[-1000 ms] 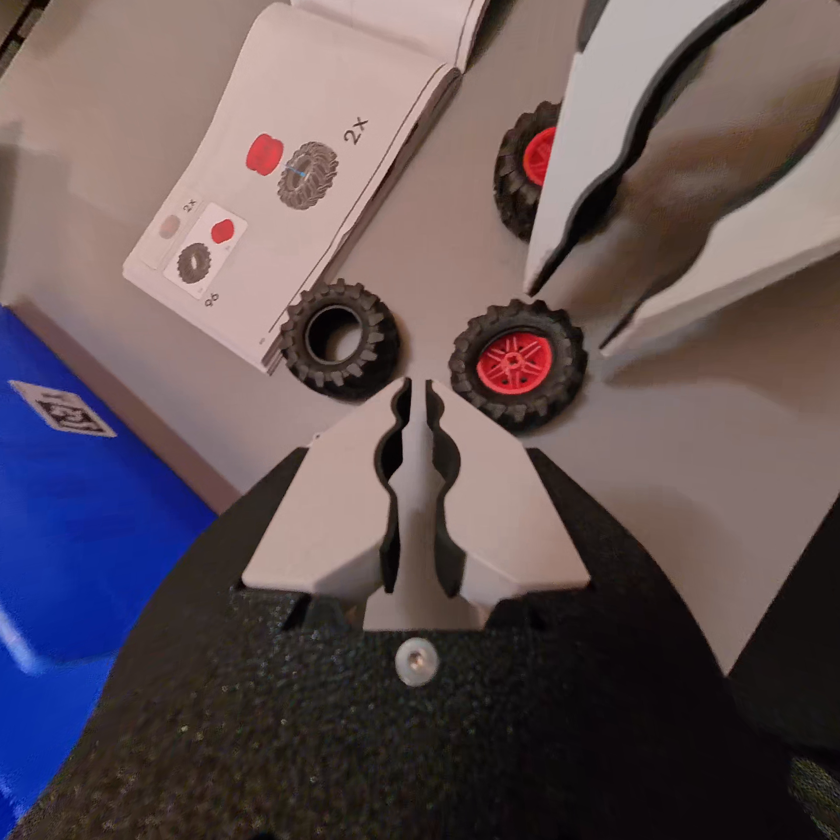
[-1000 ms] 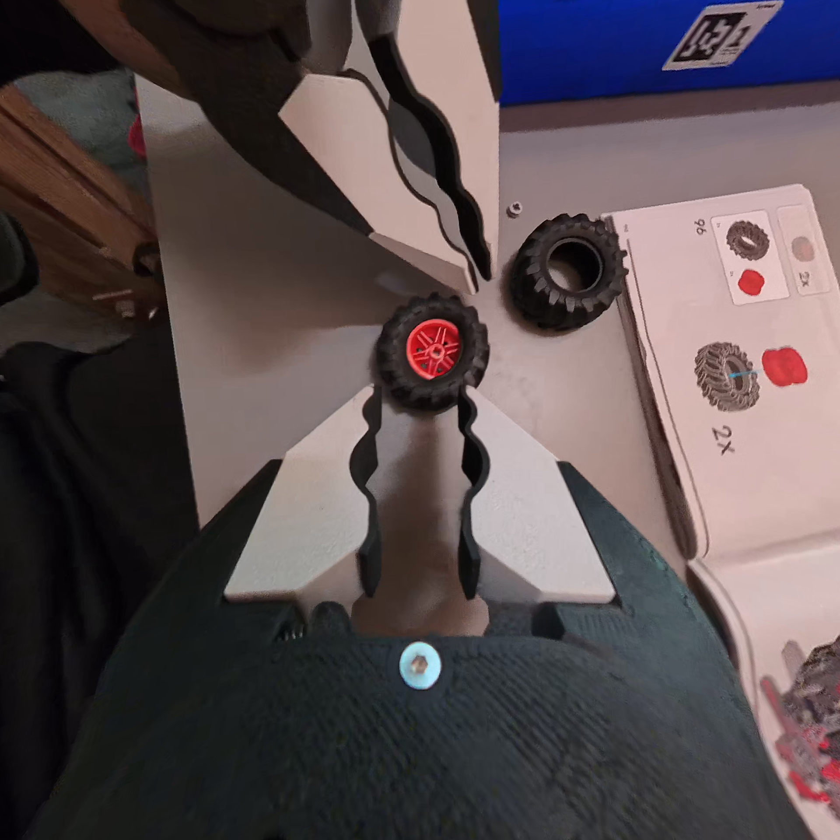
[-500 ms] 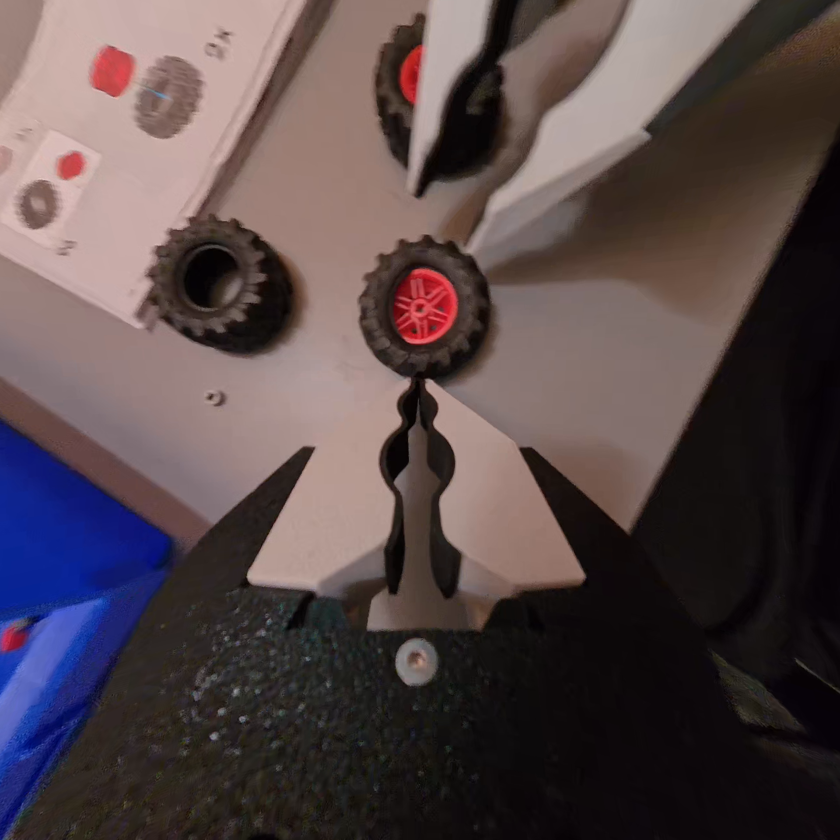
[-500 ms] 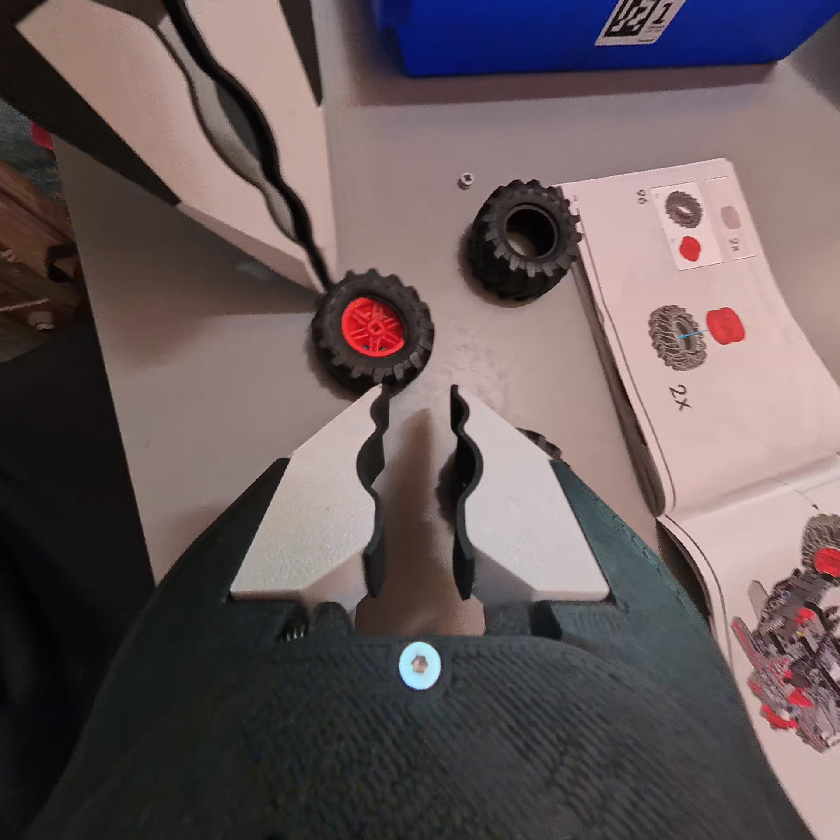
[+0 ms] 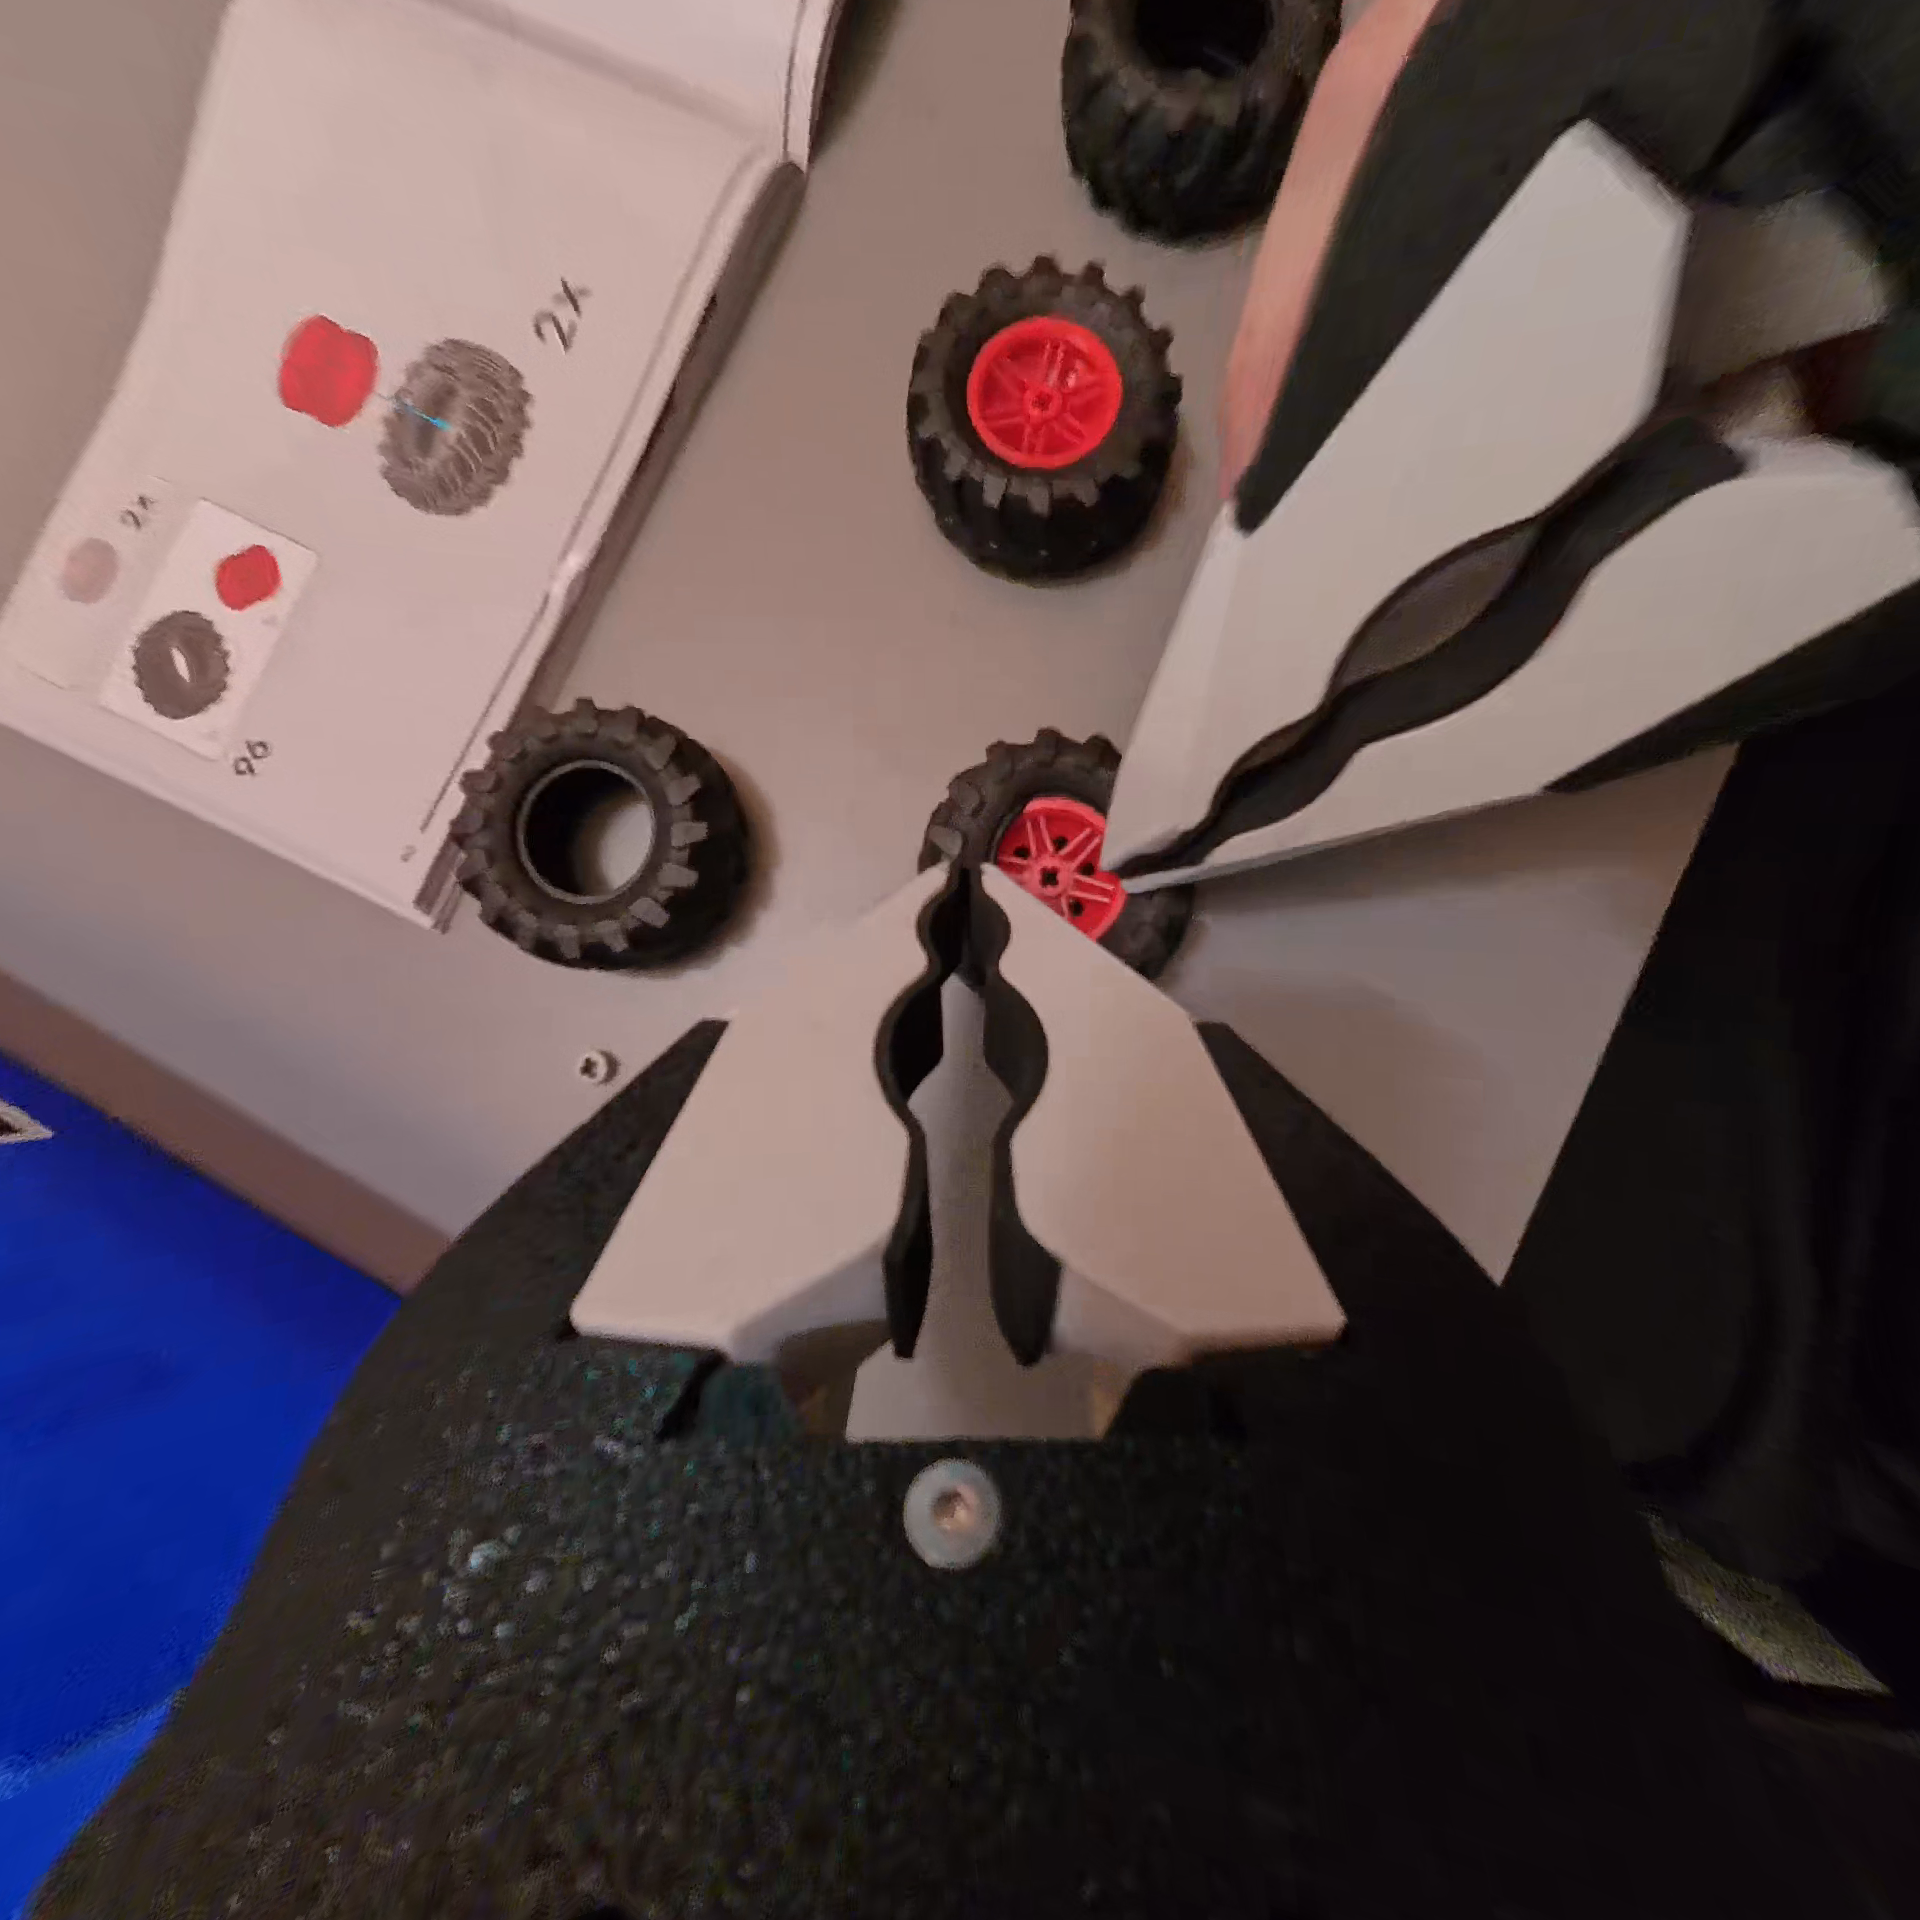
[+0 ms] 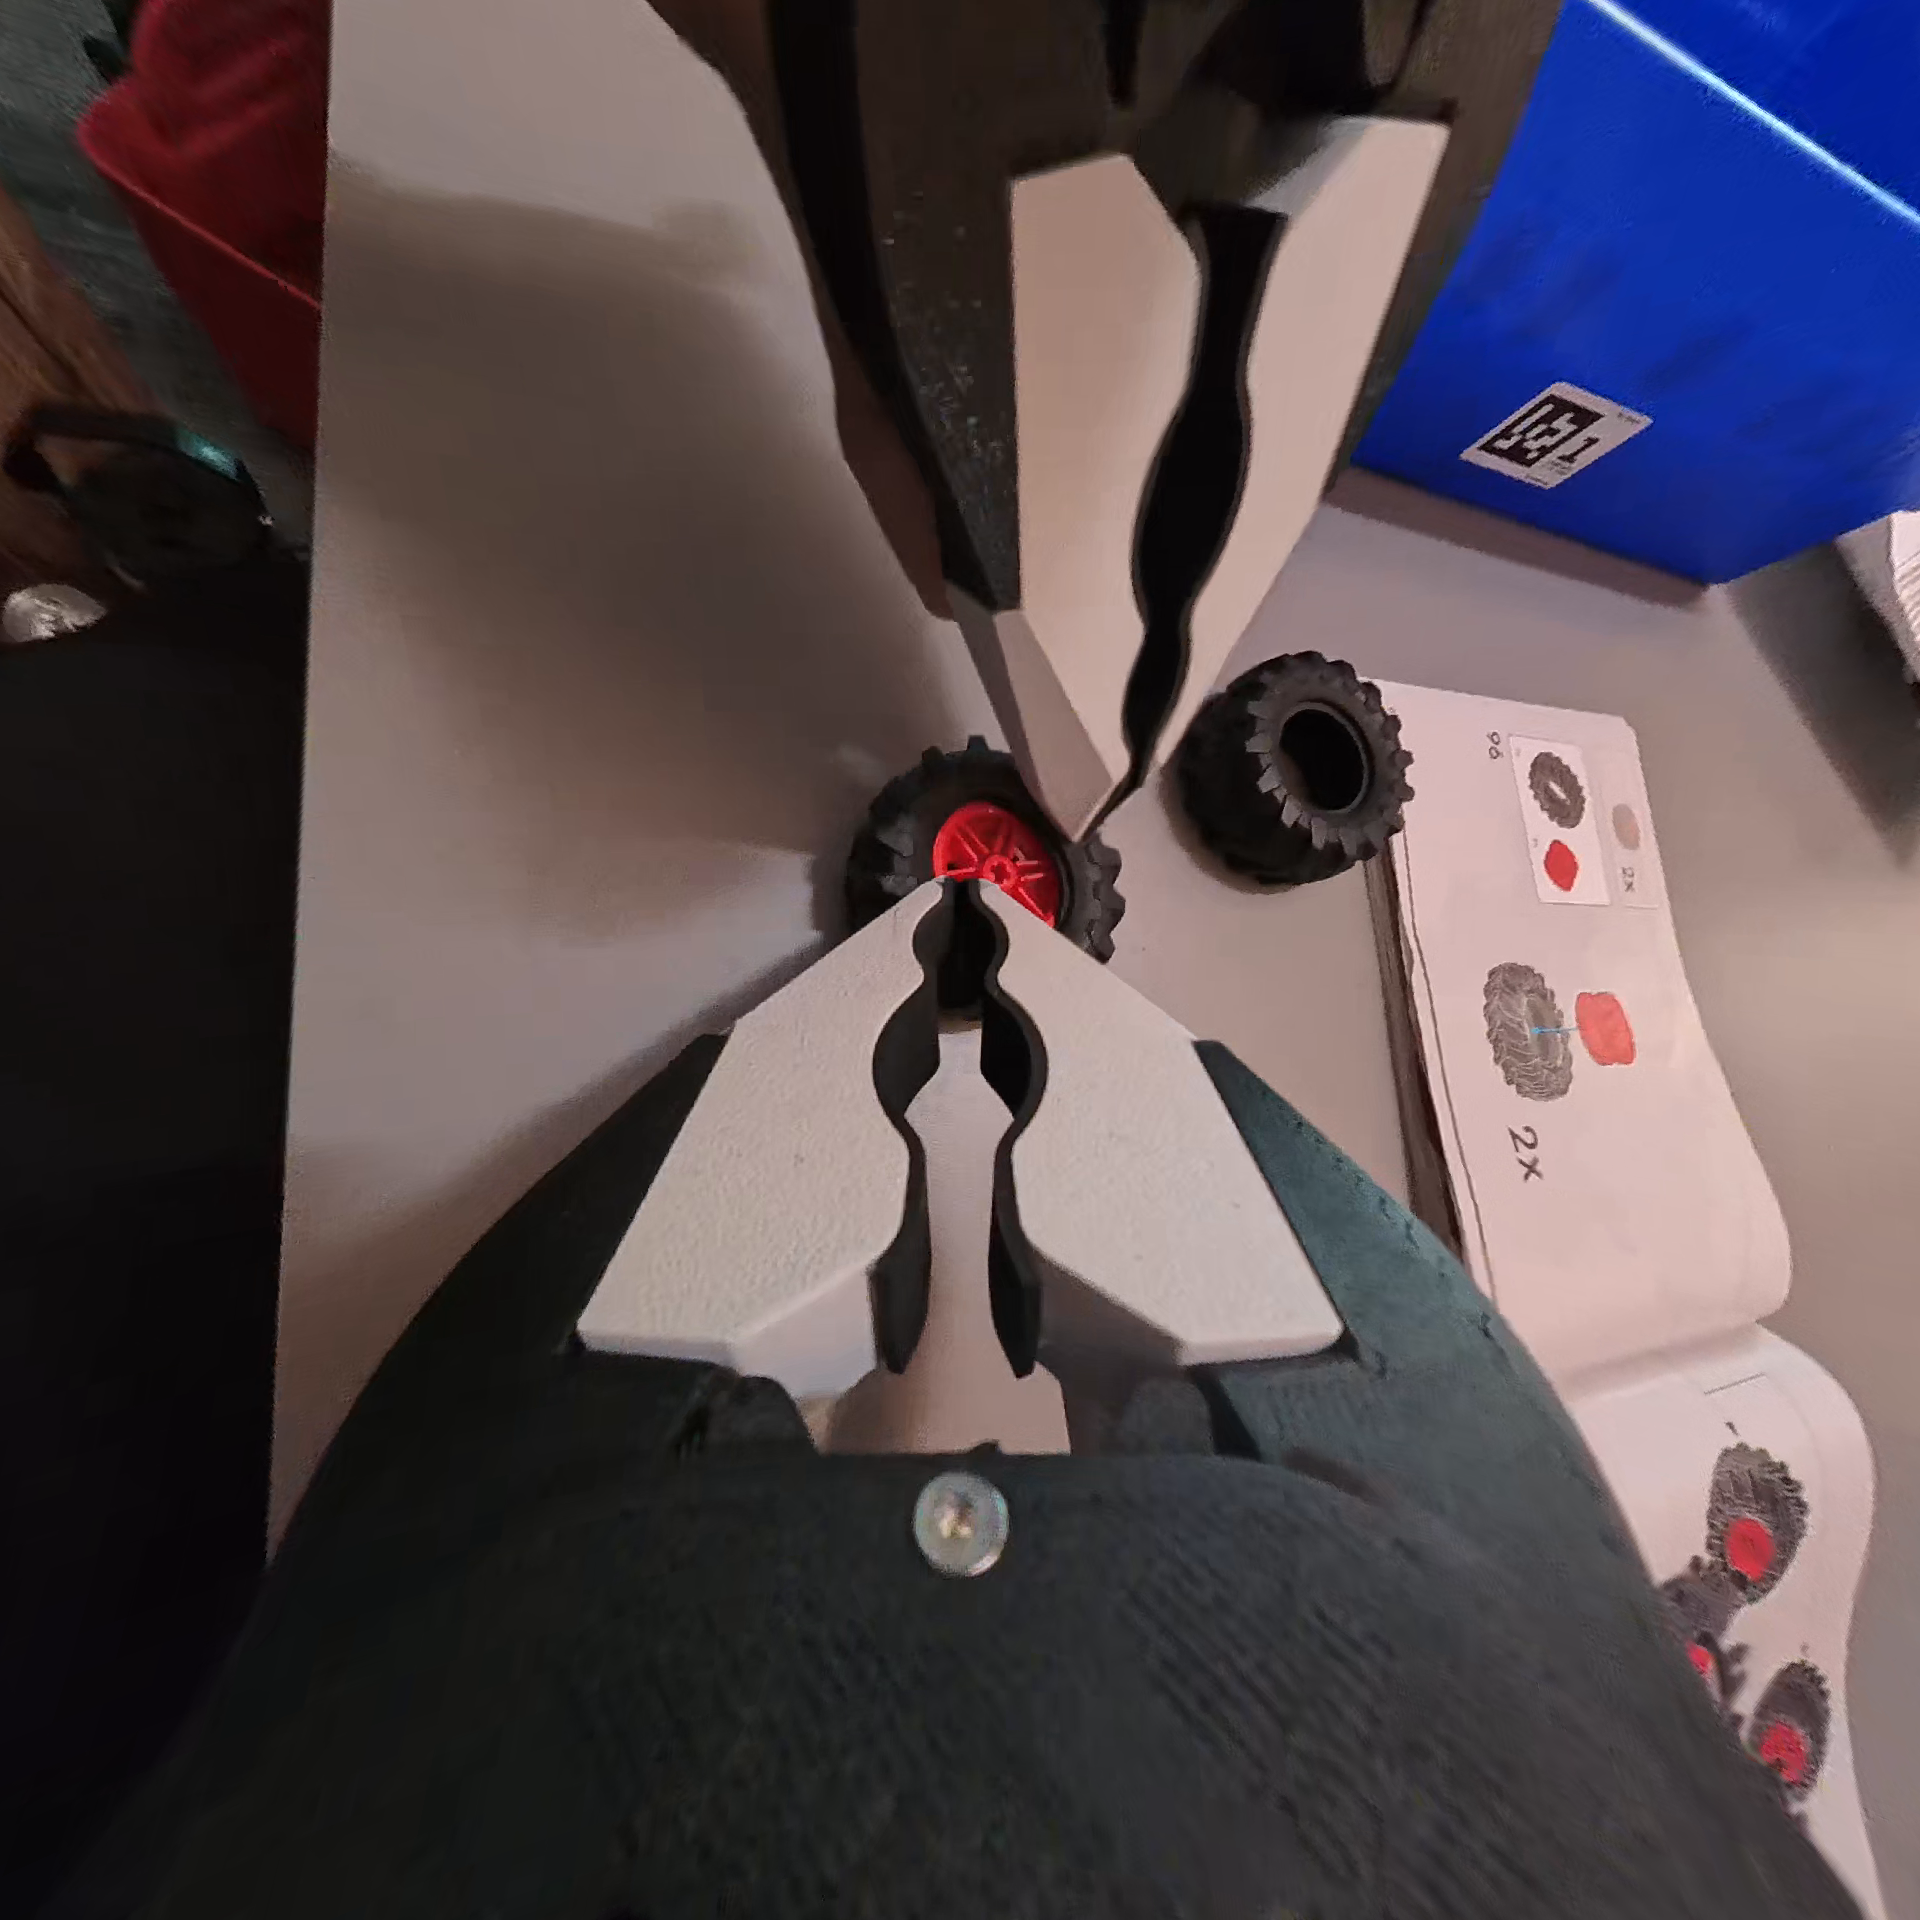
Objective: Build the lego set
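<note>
A black tyre with a red rim, the near wheel (image 5: 1055, 868), lies flat on the grey table; it also shows in the right wrist view (image 6: 987, 847). My left gripper (image 5: 961, 881) is shut, its tips resting on the wheel's left edge. My right gripper (image 6: 961, 883) is shut, its tips resting on the red rim. It enters the left wrist view (image 5: 1120, 868) from the upper right. Neither holds the wheel. A second red-rimmed wheel (image 5: 1044, 416) lies farther off. An empty black tyre (image 5: 592, 831) lies to the left, also in the right wrist view (image 6: 1299, 795).
An open instruction booklet (image 5: 416, 416) lies beside the tyres, seen too in the right wrist view (image 6: 1621, 1143). Another empty tyre (image 5: 1174, 104) is at the top. A blue bin (image 5: 156, 1403) stands at the table's side. A tiny stud (image 5: 594, 1067) lies near my left gripper.
Both grippers have closed in on the near wheel from opposite sides. The right gripper's fingers went from open to shut; the left tips moved onto the tyre's edge.
</note>
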`<state>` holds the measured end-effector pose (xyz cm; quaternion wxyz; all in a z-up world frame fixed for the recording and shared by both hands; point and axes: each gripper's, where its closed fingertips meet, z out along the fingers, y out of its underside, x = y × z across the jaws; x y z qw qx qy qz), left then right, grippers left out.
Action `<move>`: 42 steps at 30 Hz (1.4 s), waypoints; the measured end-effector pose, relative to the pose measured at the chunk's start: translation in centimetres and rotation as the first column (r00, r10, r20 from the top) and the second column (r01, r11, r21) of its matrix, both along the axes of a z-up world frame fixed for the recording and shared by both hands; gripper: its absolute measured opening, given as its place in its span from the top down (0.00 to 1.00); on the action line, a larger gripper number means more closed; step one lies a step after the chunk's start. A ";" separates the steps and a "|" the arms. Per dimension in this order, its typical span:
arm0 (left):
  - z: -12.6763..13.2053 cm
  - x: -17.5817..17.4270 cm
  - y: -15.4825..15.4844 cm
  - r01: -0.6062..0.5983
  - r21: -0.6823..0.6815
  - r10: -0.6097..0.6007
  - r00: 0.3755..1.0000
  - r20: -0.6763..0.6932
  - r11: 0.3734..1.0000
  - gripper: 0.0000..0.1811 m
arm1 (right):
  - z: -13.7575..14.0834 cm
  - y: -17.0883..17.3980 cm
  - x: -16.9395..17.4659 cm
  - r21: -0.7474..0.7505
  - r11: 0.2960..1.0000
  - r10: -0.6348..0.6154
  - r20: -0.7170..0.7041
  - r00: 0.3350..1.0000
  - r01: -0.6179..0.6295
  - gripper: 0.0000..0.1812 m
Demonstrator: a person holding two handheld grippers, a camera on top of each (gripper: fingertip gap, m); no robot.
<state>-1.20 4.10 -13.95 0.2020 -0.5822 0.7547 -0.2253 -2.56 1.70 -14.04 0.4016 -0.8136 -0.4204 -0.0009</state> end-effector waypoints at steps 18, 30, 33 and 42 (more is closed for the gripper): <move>-2.6 1.2 2.4 -0.014 0.193 0.082 0.933 -0.349 0.981 1.00 | 0.0 -0.4 -0.3 0.261 0.965 -0.048 0.296 0.954 -0.032 1.00; -0.1 0.2 -0.1 0.135 0.081 -0.116 0.971 -0.210 0.988 1.00 | 0.2 0.1 -0.1 0.287 0.958 -0.086 0.239 0.967 0.015 1.00; -0.3 0.1 0.0 0.173 0.160 -0.138 0.969 -0.206 0.972 1.00 | 0.2 0.2 -0.2 0.301 0.953 -0.096 0.246 0.964 0.018 1.00; -0.6 0.1 0.0 0.160 0.244 -0.088 0.955 -0.282 0.957 1.00 | 0.1 0.0 -0.3 0.288 0.957 -0.057 0.267 0.962 -0.023 1.00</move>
